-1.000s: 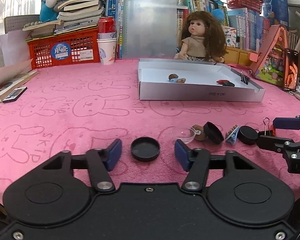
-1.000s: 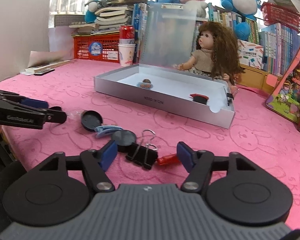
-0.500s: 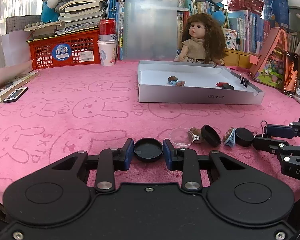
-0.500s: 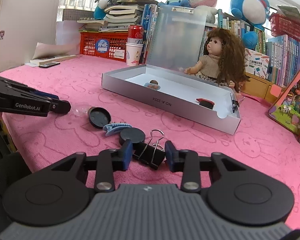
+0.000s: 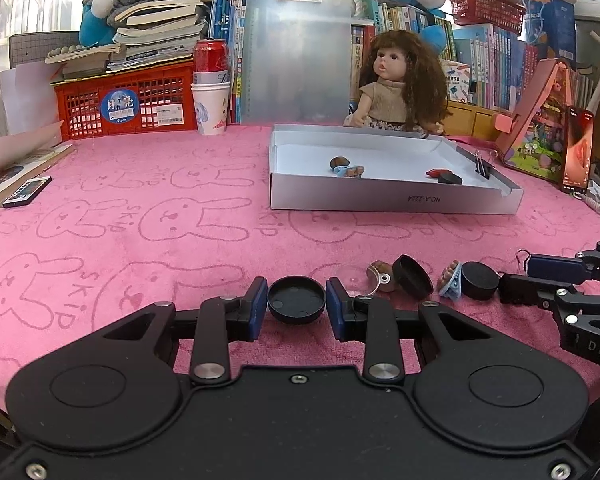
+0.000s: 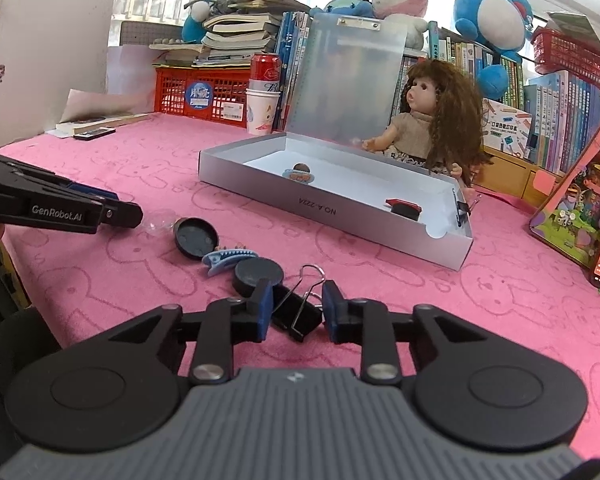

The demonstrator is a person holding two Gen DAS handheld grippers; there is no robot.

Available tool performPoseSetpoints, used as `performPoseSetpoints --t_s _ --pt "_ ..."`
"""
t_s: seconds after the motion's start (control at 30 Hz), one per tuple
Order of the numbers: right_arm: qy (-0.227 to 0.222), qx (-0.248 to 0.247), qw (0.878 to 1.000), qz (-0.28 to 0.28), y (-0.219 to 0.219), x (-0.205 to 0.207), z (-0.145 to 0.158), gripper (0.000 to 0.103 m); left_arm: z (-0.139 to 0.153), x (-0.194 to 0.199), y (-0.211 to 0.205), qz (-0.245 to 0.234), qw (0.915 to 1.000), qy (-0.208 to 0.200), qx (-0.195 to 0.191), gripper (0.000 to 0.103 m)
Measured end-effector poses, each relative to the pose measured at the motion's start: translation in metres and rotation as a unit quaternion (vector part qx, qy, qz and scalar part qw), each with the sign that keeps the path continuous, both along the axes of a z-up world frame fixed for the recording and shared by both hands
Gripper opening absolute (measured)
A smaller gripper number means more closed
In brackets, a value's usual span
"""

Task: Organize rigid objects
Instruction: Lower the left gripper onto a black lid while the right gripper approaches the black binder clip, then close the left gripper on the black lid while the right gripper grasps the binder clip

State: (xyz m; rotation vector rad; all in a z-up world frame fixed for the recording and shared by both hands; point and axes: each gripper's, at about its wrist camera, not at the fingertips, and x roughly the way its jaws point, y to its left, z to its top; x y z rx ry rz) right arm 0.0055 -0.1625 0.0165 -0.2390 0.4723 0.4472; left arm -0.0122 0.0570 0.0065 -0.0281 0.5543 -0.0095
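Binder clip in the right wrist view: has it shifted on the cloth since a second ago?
Cannot tell. The binder clip sits beside the same black cap, but the camera itself shifted; the right gripper now clamps it.

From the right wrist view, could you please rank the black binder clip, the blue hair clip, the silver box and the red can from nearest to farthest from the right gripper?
1. Black binder clip: between the right gripper's pads.
2. Blue hair clip: just ahead, left.
3. Silver box: mid-table, ahead.
4. Red can: far back, on stacked cups.

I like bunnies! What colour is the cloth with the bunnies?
Pink tablecloth, with darker pink bunny outlines; clearest in left wrist view.
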Motion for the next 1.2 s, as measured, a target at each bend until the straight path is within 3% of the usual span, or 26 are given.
performPoseSetpoints --t_s 0.47,0.67,0.73,0.87,0.93,1.2 --pt "0.007 -0.012 1.0 0.006 0.005 -0.007 -0.006 0.036 -0.008 0.001 -0.003 -0.002 0.9999 0.002 0.01 0.03" --pt "0.008 -0.011 1.0 0.014 0.005 0.0 -0.006 0.04 -0.009 0.002 -0.003 0.002 0.9999 -0.002 0.011 0.032" --pt "0.007 -0.006 1.0 0.007 0.003 0.002 -0.007 0.053 -0.01 0.003 -0.004 0.004 0.9999 -0.003 0.015 0.033" --pt "0.004 0.011 1.0 -0.019 0.0 0.003 -0.011 0.054 -0.01 0.006 -0.005 0.002 0.9998 -0.003 0.021 0.033" --pt "0.0 0.013 1.0 -0.018 0.002 0.0 -0.012 0.037 -0.009 0.005 -0.005 -0.002 0.9997 -0.002 0.023 0.03" --pt "0.005 0.024 0.999 -0.022 0.003 -0.001 -0.008 0.028 -0.005 0.003 -0.007 -0.005 0.9998 -0.002 0.019 0.03"
